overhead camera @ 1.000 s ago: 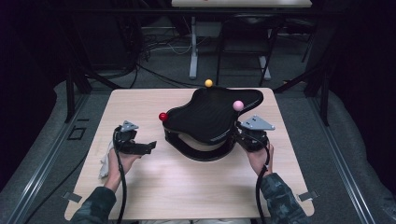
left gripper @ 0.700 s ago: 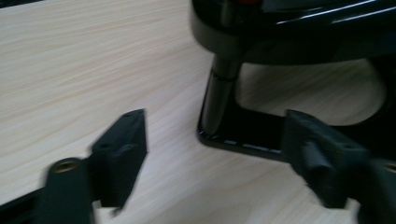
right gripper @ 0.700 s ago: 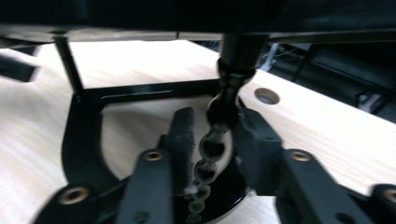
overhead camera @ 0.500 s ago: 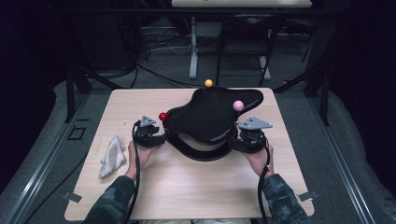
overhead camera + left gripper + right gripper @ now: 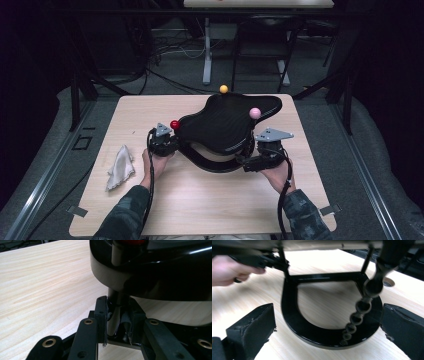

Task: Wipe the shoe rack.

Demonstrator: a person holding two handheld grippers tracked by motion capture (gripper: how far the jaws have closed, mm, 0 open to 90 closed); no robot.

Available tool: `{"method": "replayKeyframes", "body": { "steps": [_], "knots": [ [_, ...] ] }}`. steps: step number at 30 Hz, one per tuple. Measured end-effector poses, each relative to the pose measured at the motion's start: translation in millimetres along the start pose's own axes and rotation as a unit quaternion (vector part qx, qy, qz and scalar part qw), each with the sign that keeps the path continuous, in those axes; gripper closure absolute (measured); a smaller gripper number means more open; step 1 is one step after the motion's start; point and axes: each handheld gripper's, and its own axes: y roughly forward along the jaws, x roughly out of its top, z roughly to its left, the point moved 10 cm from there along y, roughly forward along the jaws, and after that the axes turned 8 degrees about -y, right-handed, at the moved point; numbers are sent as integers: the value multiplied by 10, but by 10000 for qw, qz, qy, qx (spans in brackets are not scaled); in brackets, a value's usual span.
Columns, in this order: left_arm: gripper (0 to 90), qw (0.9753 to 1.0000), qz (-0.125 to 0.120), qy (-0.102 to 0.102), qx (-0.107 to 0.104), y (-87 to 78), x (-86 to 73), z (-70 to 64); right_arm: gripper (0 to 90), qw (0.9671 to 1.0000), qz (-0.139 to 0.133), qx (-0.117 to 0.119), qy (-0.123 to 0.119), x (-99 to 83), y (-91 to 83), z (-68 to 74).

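We see left gripper [image 5: 116, 322] jaws clamped on thin black post of black stand [image 5: 225, 125]. Right gripper [image 5: 324, 325] jaws spread wide, stand's curved base [image 5: 322, 336] just ahead between them, on table [image 5: 210, 200].

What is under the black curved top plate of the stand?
Under the top plate sits a black U-shaped base on the table, joined by thin posts. The plate hides the base's far part.
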Motion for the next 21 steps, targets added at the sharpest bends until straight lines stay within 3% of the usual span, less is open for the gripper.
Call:
{"method": "replayKeyframes", "body": {
  "steps": [5, 6, 11, 17, 18, 20, 21],
  "knots": [
    [746, 10000, -28, 10, 82, -19, -17, -14, 0, 9995, -212, 229, -37, 120, -121, 153],
    [747, 9999, -50, -13, 100, -19, -18, -18, 0, 9998, -151, 87, -80, 130, -147, 166],
    [747, 9998, -43, -41, 175, -61, -48, -25, 0, 9989, -285, 360, -24, 212, -220, 328],
    [748, 9996, -41, -72, 252, -135, -95, -16, 0, 9980, -464, 420, 14, 299, -263, 437],
    [748, 9996, -41, -77, 263, -143, -101, -12, 0, 9991, -386, 193, 0, 304, -282, 414],
    [748, 9996, -54, -66, 275, -158, -111, -7, 0, 9968, -611, 506, 42, 352, -288, 463],
    [748, 9995, -48, -71, 291, -165, -116, -5, 0, 9973, -594, 436, 67, 356, -295, 458]
  ]
}}
